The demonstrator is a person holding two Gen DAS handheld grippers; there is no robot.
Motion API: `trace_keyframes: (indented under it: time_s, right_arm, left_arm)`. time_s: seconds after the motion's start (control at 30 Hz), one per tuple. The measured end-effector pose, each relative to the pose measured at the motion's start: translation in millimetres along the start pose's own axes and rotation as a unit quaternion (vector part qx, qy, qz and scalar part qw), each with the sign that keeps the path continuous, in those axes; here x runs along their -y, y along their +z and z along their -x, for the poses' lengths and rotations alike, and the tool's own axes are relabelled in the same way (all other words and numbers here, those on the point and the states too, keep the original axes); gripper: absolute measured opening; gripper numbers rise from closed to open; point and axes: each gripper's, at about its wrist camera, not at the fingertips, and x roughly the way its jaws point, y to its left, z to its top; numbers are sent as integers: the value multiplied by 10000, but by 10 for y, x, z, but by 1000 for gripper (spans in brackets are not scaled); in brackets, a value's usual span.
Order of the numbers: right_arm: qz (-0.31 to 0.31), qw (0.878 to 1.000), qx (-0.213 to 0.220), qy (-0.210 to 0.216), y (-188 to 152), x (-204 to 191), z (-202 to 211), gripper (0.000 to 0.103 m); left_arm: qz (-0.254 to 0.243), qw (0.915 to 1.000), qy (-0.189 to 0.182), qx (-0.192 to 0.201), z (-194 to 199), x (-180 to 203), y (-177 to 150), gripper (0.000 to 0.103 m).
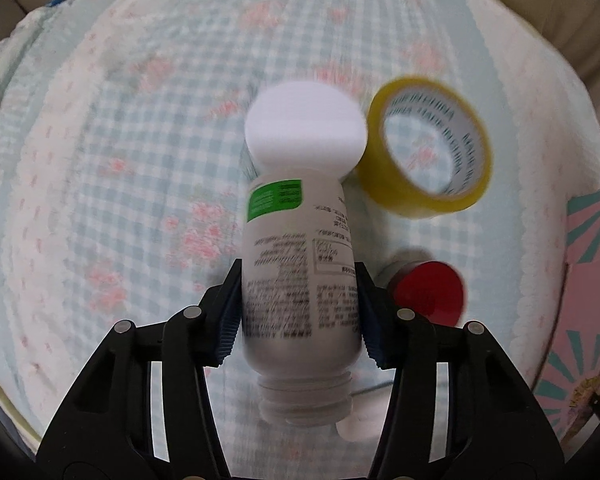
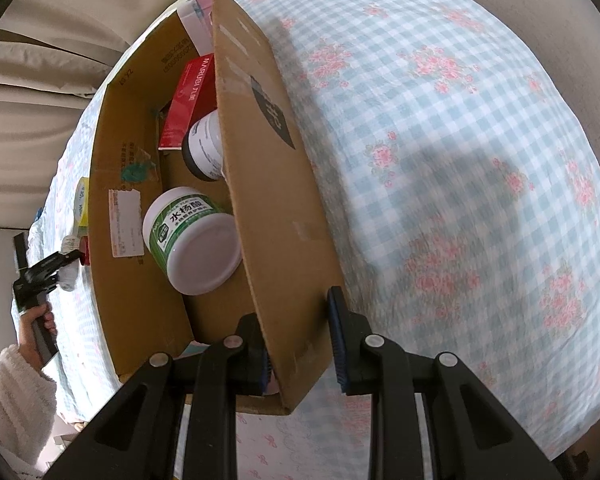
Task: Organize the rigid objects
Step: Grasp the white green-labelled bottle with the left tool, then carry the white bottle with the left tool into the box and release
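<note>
In the left wrist view, our left gripper point(image 1: 298, 312) clamps a white bottle point(image 1: 298, 264) across its printed body, blue pads pressing both sides; its threaded neck points toward the camera and its white base away. The bottle hangs over a checked floral bedspread point(image 1: 120, 160). Just beyond it a yellow tape roll point(image 1: 426, 146) sits tilted on the cloth, and a red cap point(image 1: 430, 294) lies beside our right-hand finger.

In the right wrist view, our right gripper point(image 2: 300, 344) pinches the near wall of a cardboard box point(image 2: 260, 168), one finger inside, one outside. Inside lie a green-labelled white jar point(image 2: 192, 240), a dark-lidded jar point(image 2: 204, 148) and a red carton point(image 2: 188, 100). At far left a hand point(image 2: 40, 320) holds the other gripper.
</note>
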Motion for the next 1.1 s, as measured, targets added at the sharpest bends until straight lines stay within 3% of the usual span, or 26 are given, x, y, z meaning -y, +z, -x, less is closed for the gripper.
trace_keyframes:
  time_s: [0.33, 0.63, 0.87, 1.1]
  right_arm:
    - [-14, 10000, 2, -20, 4, -11, 5, 23]
    - [86, 10000, -39, -27, 17, -25, -5, 23]
    - [96, 9999, -79, -5, 24, -19, -25, 23]
    - [49, 9999, -85, 21, 40, 12, -30, 23]
  left_arm:
    - [-188, 9965, -262, 769, 1223, 269, 48, 47]
    - [-756, 9846, -818, 1344, 1974, 1239, 168, 47]
    - [-1206, 9748, -1282, 1369, 2032, 2112, 126, 47]
    - [-1540, 9683, -1637, 1089, 1711, 2949, -23, 47]
